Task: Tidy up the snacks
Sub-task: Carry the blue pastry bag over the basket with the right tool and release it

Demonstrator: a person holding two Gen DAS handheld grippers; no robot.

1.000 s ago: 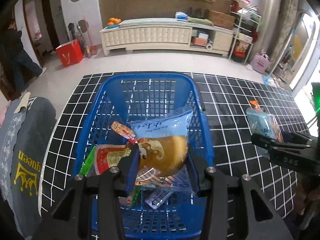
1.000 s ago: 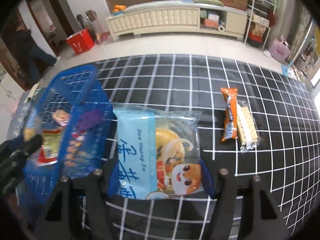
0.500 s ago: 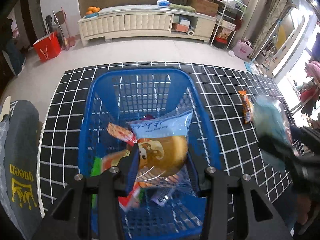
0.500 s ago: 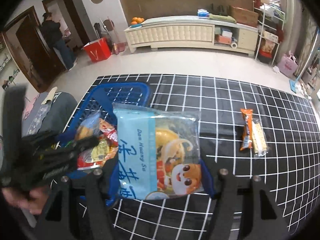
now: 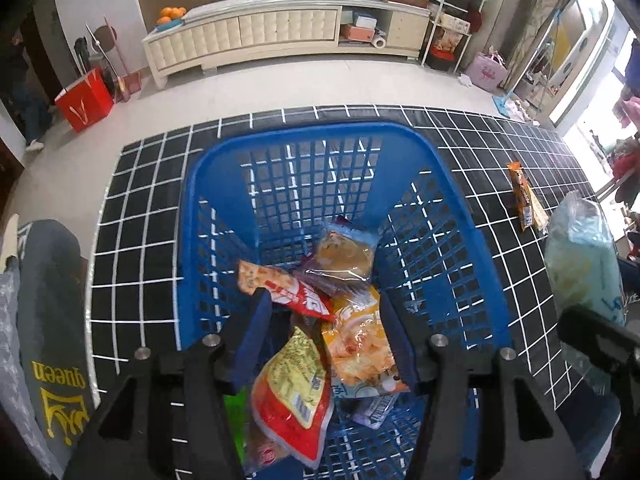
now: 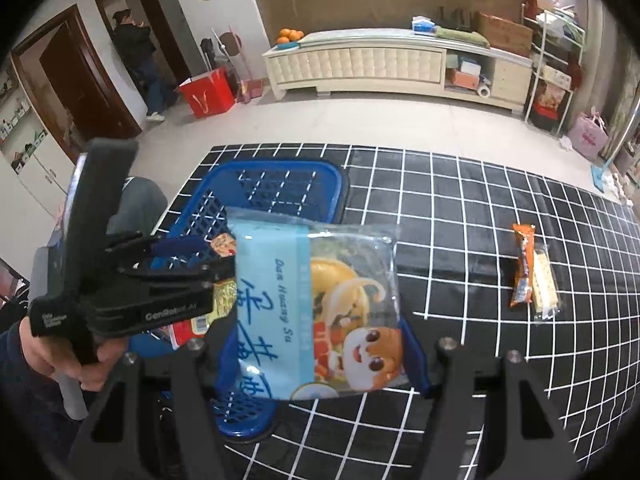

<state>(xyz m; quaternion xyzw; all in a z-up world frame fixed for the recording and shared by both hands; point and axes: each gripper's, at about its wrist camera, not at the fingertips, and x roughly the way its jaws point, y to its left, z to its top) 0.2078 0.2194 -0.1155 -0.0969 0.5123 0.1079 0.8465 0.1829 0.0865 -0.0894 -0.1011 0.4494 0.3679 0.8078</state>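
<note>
A blue plastic basket (image 5: 448,240) stands on the black grid mat and holds several snack packs, among them a yellow-orange pack (image 5: 360,344) and a red-yellow pack (image 5: 296,396). My left gripper (image 5: 324,336) hangs open and empty over the basket. My right gripper (image 6: 320,344) is shut on a light blue snack bag (image 6: 316,308), held above the basket's right rim (image 6: 340,184). That bag also shows at the right edge of the left wrist view (image 5: 580,256). An orange bar and a cracker pack (image 6: 534,276) lie on the mat to the right.
The black grid mat (image 6: 480,200) covers the table. A grey "queen" cloth (image 5: 52,320) lies left of the basket. A cream cabinet (image 5: 280,28) and a red bag (image 5: 84,100) stand on the floor behind. A person (image 6: 140,60) stands in the doorway.
My left gripper let go of the yellow-orange pack, which now lies in the basket. My right gripper carried the light blue bag left to the basket.
</note>
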